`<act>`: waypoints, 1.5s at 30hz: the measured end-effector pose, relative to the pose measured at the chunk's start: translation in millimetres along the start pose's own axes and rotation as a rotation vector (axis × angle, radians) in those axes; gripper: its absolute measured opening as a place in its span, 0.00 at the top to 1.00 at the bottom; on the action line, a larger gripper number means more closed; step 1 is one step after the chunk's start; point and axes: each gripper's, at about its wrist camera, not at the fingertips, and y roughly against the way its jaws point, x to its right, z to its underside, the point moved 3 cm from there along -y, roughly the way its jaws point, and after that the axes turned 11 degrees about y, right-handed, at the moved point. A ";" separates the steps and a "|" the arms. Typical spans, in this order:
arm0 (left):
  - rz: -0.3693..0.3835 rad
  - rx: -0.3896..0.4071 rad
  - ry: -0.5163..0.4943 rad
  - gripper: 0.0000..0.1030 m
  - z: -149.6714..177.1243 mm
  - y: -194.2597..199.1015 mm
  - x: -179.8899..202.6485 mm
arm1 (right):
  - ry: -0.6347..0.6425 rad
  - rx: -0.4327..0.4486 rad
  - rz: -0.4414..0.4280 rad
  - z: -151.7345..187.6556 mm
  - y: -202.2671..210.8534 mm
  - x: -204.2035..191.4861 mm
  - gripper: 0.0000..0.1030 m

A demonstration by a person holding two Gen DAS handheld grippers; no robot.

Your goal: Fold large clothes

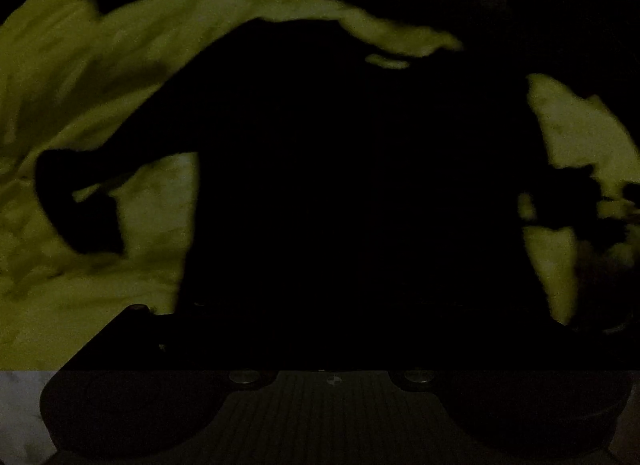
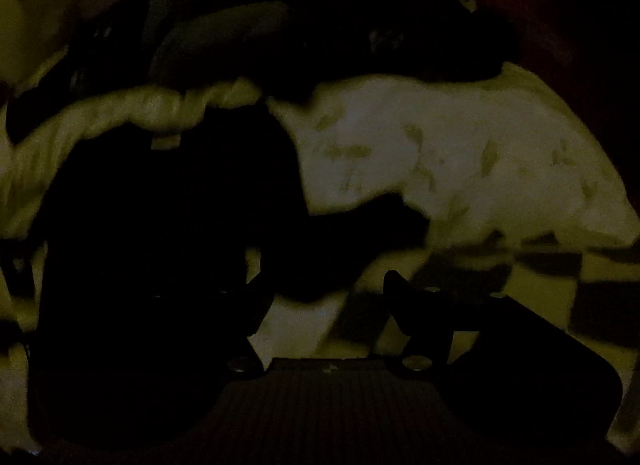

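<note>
Both views are very dark, and most detail is lost in shadow. In the left wrist view a large black garment [image 1: 340,185] fills the centre of the frame, lying spread on a pale, rumpled bedsheet [image 1: 80,65] that shows at the left, along the top and at the right edge. One dark sleeve [image 1: 76,201] reaches out to the middle left and bends down over the sheet. The left gripper [image 1: 332,329] sits at the bottom of the frame, black against the black cloth, so its fingers cannot be made out; going by its reading the jaws stand at their widest, and no cloth can be seen caught between them. In the right wrist view the same dark garment [image 2: 160,205] takes up the left half of the frame, with a sleeve [image 2: 368,221] stretching toward the centre across the light bedsheet [image 2: 460,145]. A black-and-pale checkered cloth [image 2: 540,265] lies at the lower right. The right gripper [image 2: 324,297] shows at the bottom centre with its two dark fingers [image 2: 404,297] set apart; pale sheet is visible in the gap, and nothing appears clamped there. A dark heap [image 2: 360,33] of unclear things sits at the top of the frame, beyond the sheet.
</note>
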 end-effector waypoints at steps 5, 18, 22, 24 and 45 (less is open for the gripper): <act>0.023 0.032 -0.012 0.00 4.7 23.5 18.5 | -0.123 -0.054 -0.029 -23.9 -45.2 23.2 0.43; -0.089 0.013 0.091 0.00 20.8 50.8 -31.3 | -0.681 0.044 -0.120 -11.6 -66.8 104.9 0.95; -0.042 0.012 0.103 0.00 15.8 46.3 -20.6 | -0.645 0.242 -0.092 -27.2 3.8 144.3 0.95; -0.015 0.012 0.090 0.00 12.8 42.9 -10.3 | -0.634 0.329 -0.083 -34.3 34.4 169.5 0.95; 0.010 -0.027 0.077 0.00 15.5 45.6 -2.0 | -0.850 0.300 -0.025 -8.1 41.4 260.7 0.89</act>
